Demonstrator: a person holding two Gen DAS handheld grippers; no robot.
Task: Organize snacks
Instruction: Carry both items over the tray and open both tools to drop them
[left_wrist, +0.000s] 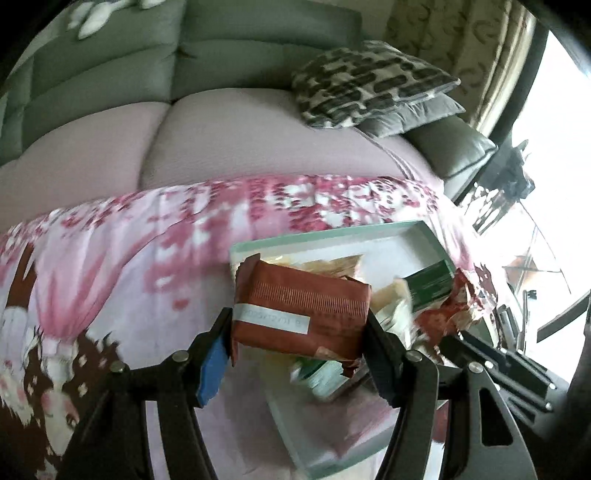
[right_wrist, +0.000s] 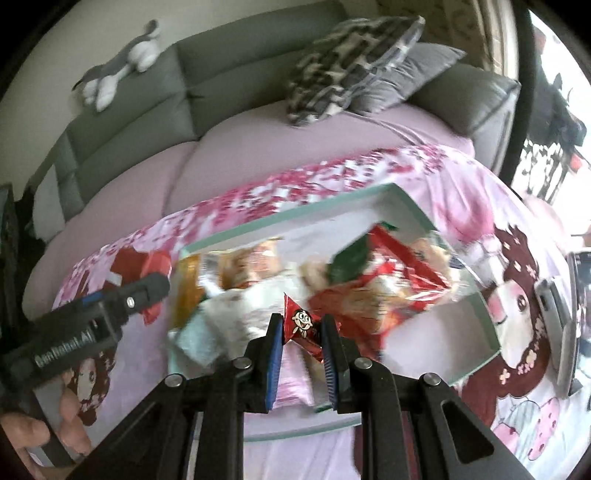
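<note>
Both-handed grab, mid-air over tray; left gripper (left_wrist: 301, 325) clamped about half open on brick-red snack pack (left_wrist: 301, 308), white date strip facing camera, pads pressing both short ends, pack lifted clear above pale-green tray (left_wrist: 325, 236); right gripper (right_wrist: 302, 334) pinched nearly shut on small red candy wrapper (right_wrist: 301, 325) with cartoon face, wrapper upright between blue pads, held above tray rim (right_wrist: 295, 218); tray sitting on pink cartoon-print cloth (left_wrist: 110, 258), piled with mixed snacks: green packet (left_wrist: 430, 284), crumpled red wrapper (left_wrist: 450, 310), pale biscuit-like packs, all blurred; contents too smeared to name further; from right wrist view, left gripper body (right_wrist: 110, 314) visible at left edge with fingers of a hand (right_wrist: 70, 417) wrapped round its handle, red pack (right_wrist: 147, 266) at its tip, just beside tray's left end; behind cloth, lilac-covered sofa seat (left_wrist: 221, 140), grey backrest, patterned cushion (left_wrist: 369, 85) stacked on grey cushion at sofa's right end; plush toy (right_wrist: 118, 62) lying on sofa back; bright window at far right; both views motion-blurred.
</note>
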